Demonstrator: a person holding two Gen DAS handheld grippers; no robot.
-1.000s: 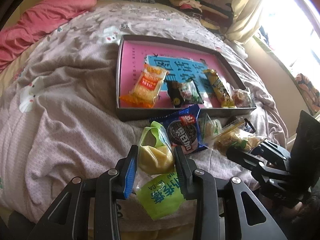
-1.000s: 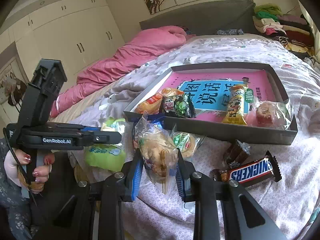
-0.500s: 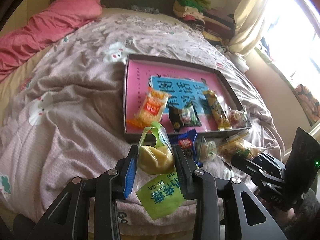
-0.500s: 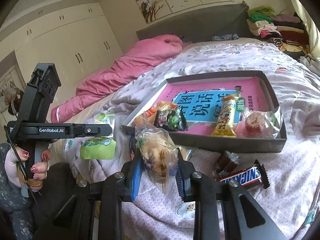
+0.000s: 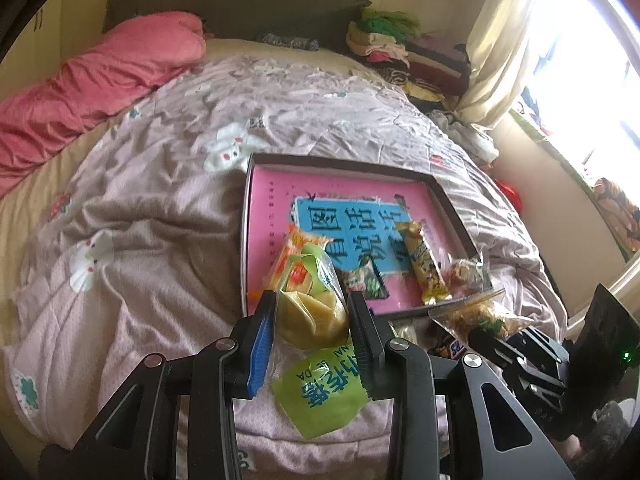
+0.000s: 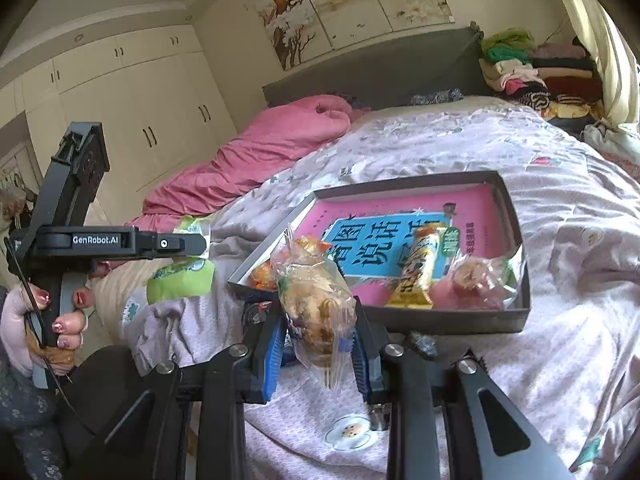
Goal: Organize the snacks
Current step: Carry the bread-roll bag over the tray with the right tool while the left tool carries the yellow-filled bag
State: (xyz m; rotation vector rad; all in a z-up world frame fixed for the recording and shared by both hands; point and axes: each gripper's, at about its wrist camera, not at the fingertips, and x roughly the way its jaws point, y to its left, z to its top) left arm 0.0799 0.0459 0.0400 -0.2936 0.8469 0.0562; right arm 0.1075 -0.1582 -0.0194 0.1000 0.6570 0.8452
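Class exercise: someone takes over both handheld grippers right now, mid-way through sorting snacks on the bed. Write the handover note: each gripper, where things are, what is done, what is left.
Left gripper: shut on a green-wrapped yellow cake, held above the quilt.
Right gripper: shut on a clear bag of biscuits, also held in the air.
Box: on the bed, open, holding an orange packet, a dark packet, a yellow bar and a clear-wrapped pastry.
Done: four snacks in the box.
Left: place both held snacks in the box, then collect any snacks lying on the quilt in front of its near wall; they are mostly hidden.
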